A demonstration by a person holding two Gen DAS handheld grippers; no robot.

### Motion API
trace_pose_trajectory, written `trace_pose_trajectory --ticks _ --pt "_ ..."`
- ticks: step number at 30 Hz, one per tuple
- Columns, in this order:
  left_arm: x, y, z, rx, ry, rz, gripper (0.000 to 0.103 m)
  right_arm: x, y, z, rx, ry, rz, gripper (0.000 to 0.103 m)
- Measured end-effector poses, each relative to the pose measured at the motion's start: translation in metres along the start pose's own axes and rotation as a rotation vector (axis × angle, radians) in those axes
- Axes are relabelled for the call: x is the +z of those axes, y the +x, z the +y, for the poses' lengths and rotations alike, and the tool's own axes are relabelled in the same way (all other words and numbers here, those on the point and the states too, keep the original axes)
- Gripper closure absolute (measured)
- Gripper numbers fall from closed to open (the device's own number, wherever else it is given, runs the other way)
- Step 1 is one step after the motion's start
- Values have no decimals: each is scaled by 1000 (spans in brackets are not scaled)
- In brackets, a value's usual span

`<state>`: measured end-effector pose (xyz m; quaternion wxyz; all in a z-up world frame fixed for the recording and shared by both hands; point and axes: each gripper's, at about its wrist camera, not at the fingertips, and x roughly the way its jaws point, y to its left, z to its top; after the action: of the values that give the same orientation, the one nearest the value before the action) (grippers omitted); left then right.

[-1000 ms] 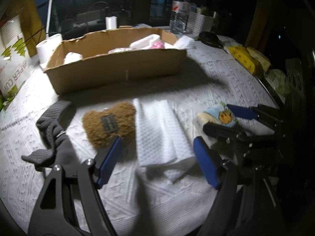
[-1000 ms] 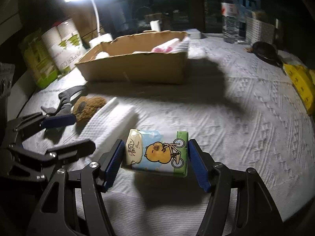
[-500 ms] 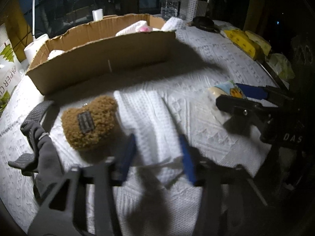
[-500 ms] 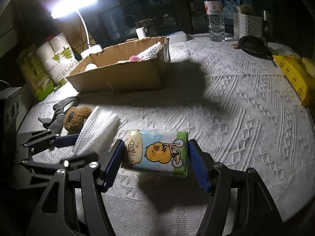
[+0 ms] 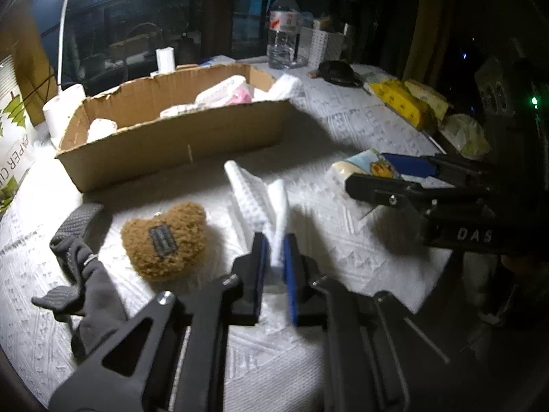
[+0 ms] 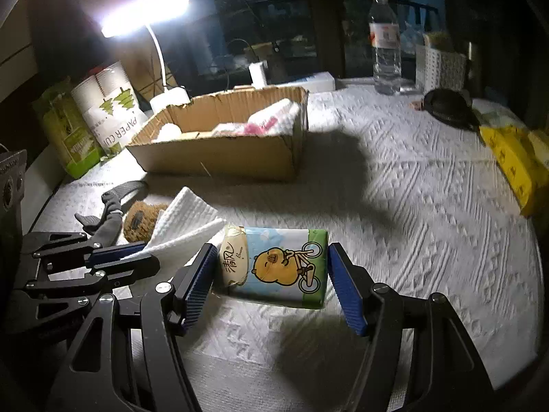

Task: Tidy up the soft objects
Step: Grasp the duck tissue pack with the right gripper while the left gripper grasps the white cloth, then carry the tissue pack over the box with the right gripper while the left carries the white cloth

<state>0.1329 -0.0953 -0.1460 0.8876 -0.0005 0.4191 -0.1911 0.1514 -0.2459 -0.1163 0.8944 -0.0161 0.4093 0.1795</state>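
My left gripper (image 5: 274,257) is shut on a folded white cloth (image 5: 255,195) and lifts its near end off the table; the cloth also shows in the right wrist view (image 6: 185,223). My right gripper (image 6: 271,274) is shut on a tissue pack (image 6: 274,266) with a cartoon bear print and holds it above the table; the pack also shows in the left wrist view (image 5: 363,168). A brown plush bear (image 5: 164,237) and a dark grey sock (image 5: 89,274) lie left of the cloth. A cardboard box (image 5: 178,137) with white and pink soft items stands behind.
A desk lamp (image 6: 147,17), paper cup packs (image 6: 109,110) and a toilet roll (image 5: 63,110) stand at the back left. A water bottle (image 5: 283,27), a white basket (image 6: 441,65), a black object (image 6: 446,104) and yellow packs (image 6: 514,164) line the back and right edge.
My left gripper closed on the white cloth and raised it, so the cloth now folds upward. The right gripper lifted the tissue pack a little higher.
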Motion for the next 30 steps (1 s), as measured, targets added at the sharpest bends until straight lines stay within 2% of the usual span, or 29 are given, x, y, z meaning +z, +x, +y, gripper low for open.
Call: trace_pose_trajectory --ticks 13,30 --pt "14 -37 16 -14 -26 -89 95 23 -9 23 0 -48 -32 34" --pt "51 -81 58 52 -77 -228 95 64 -14 38 9 -98 -80 34"
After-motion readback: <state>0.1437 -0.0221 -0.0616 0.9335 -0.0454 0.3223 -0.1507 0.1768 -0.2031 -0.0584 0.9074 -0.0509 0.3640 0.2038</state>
